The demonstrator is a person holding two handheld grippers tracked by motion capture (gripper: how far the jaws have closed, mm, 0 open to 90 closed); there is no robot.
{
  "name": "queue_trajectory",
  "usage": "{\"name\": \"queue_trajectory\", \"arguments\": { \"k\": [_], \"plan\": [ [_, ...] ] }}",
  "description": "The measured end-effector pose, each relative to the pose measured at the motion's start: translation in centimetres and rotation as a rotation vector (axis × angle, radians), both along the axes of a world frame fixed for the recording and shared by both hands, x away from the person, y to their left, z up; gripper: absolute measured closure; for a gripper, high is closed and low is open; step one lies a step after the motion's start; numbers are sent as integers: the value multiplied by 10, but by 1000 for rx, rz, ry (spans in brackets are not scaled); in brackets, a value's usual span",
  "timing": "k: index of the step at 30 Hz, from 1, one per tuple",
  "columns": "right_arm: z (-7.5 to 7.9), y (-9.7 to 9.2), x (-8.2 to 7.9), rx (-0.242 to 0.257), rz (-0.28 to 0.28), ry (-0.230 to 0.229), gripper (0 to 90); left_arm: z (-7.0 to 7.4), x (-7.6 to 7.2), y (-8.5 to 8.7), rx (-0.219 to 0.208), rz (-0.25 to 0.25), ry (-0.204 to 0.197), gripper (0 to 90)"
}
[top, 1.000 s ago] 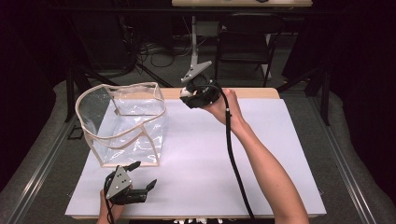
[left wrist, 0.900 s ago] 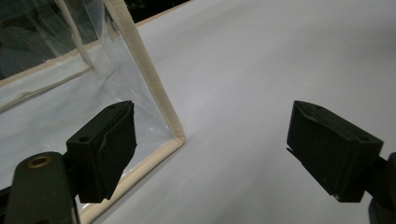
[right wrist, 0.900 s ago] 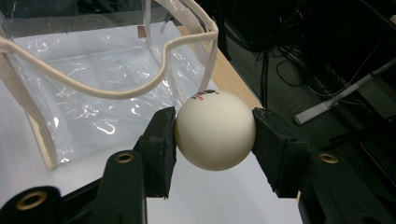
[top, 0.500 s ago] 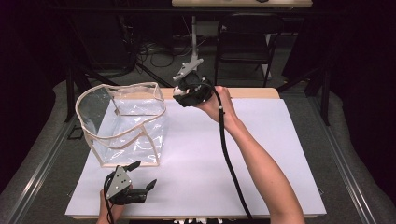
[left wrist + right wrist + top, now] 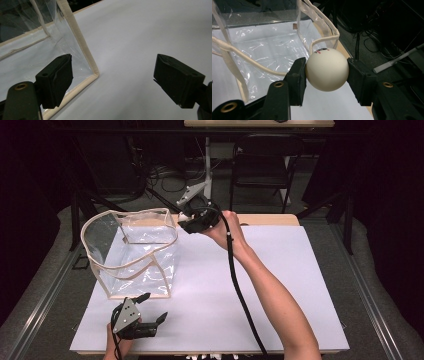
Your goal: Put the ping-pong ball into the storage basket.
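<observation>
Step in hand, as judged: carrying the ball to the bag, drop not yet made.

Far left of the white worktop [image 5: 300,285]: a clear, soft plastic bag with cream fabric trim [image 5: 131,251] stood open-mouthed, its rim wavy and sagging. The bag looked empty, though glare on the plastic made that hard to confirm.

Near front left, just in front of the bag's near corner: the left gripper [image 5: 150,312] rested low by the worktop's front edge. In the left gripper view its jaws stood wide apart with nothing between them; one jaw lay close beside the bag's trimmed bottom corner [image 5: 93,75], contact not clear.

Centre, at the far edge of the worktop: the right gripper [image 5: 189,222] was held up beside the bag's far right corner, seemingly just outside the rim. In the right gripper view [image 5: 327,71] its jaws were clamped on a smooth cream-white ball [image 5: 327,69] bearing a small red and black mark near its top, one pad on each side, ball sitting well centred. The bag's mouth lay ahead of and below the ball.

Next move, as judged: bring the ball over the open mouth, clear of the floppy rim, lower slightly, then part the jaws. Risk: the ball clipping the sagging trim and rolling off the worktop's far edge.
</observation>
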State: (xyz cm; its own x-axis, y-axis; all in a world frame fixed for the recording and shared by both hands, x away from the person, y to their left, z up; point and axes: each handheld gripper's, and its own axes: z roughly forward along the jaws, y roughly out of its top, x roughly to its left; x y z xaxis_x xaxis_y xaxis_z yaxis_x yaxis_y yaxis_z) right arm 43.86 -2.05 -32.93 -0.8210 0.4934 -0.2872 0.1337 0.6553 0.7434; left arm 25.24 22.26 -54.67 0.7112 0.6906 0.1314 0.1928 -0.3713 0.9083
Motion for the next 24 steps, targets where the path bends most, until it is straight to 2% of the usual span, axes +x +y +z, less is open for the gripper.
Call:
{"name": "queue_trajectory", "arguments": {
  "k": [24],
  "plan": [
    [4, 31, -4, -12, 40, -9, 511, 0, 0, 0, 0, -3, -1, 160]
  ]
}}
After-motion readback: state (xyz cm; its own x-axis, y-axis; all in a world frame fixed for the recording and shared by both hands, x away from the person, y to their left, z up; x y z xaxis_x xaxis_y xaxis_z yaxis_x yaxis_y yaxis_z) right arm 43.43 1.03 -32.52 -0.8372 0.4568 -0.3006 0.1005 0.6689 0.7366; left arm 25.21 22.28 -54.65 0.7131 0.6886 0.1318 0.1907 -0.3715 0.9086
